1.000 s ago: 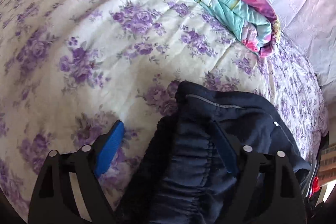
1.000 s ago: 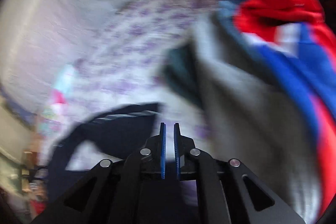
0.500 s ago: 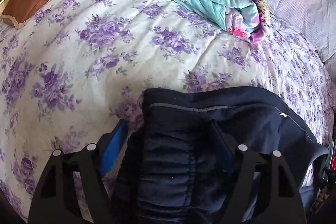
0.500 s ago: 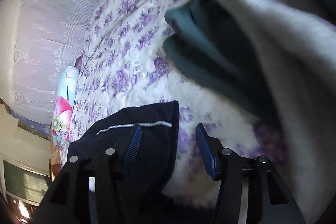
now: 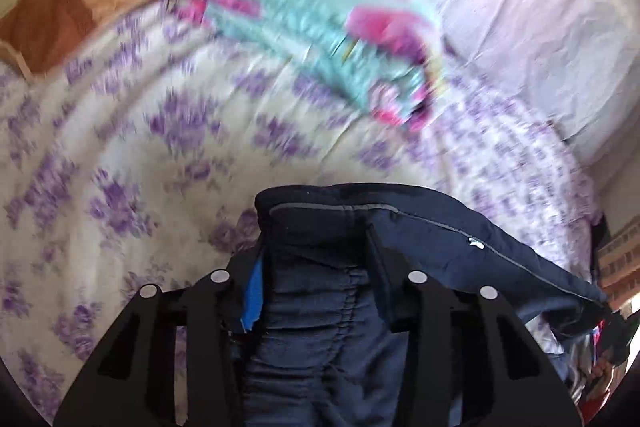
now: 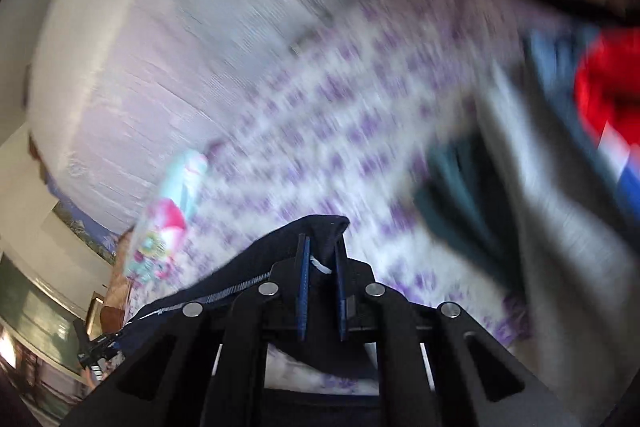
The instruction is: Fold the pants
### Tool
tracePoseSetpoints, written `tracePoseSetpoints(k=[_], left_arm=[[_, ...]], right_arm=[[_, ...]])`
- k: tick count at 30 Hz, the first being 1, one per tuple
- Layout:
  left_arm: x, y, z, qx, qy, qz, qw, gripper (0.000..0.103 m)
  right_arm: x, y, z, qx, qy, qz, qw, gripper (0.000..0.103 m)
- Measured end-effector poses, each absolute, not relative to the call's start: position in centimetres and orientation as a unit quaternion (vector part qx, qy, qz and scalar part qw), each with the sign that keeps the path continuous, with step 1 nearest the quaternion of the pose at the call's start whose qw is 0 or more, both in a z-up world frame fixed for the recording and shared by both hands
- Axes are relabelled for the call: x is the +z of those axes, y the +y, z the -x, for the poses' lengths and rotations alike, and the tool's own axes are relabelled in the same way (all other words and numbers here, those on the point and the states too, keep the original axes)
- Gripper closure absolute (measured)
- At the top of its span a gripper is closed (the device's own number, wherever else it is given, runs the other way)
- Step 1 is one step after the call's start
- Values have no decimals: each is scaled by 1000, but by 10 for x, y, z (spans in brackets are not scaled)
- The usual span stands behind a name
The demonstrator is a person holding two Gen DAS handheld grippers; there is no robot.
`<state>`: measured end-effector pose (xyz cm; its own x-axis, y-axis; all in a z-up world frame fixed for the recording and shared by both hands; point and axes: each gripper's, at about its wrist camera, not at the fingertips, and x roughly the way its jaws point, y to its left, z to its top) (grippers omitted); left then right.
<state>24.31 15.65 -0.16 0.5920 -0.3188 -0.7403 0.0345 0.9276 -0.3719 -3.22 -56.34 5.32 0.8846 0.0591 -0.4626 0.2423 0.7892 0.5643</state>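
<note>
Since the frame of a second before, we had brought both tools onto the navy pants (image 5: 320,291) and lifted: the quilt and the flowered bedspread (image 5: 132,155) now smeared with motion in both wrist views, and the waistband sat higher against the bedspread than it had. The left tool (image 5: 316,291), which had stood wide beside the heap of cloth, had its jaws closing around the gathered elastic waistband, the blue pad pressed into the folds on one side and the other finger buried in the fabric. The right tool (image 6: 320,291), briefly open half a second earlier beside the pants' corner, was clamped narrow again, this time with a pinch of navy cloth and a small white tag caught between its blue pads.

We judged from this that the pick-up was done and the spreading had begun: the pants hung between our two tools, stretched along the piped seam from one grip to the other, raised off the bed near its near edge rather than lying flat on it. How much of the legs trailed below we could not tell; they fell out of both views.

The folded turquoise and pink quilt (image 5: 320,39) lay well apart toward the bed's far side, and a pile of grey, teal and red clothing (image 6: 520,187) lay near on the right.
</note>
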Motion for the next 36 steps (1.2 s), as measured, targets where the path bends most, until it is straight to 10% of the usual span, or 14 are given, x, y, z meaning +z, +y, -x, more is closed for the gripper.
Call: tracePoseSetpoints(k=[10,28,32,35,36], left_arm=[[68,189,-162,-147,339,205,906,61],[-49,164,-321,-64,479,223,847,60],[-58,162,-322,-36,500,192,844,45],[-53,173,-306,-38,495,203,844,44],[-49,176,-300,-28,489,201,849,44]], right_arm=[[119,-563,125,-66,128,-281,949,91],[-67,-626,-140,-184,371,-296,861,92],[-68,-635,-124,-219,374,-279,857,91],[-49,-626,-92,-188,359,-287,868,82],[-42,-617,-74,-175,358,-282,873,63]])
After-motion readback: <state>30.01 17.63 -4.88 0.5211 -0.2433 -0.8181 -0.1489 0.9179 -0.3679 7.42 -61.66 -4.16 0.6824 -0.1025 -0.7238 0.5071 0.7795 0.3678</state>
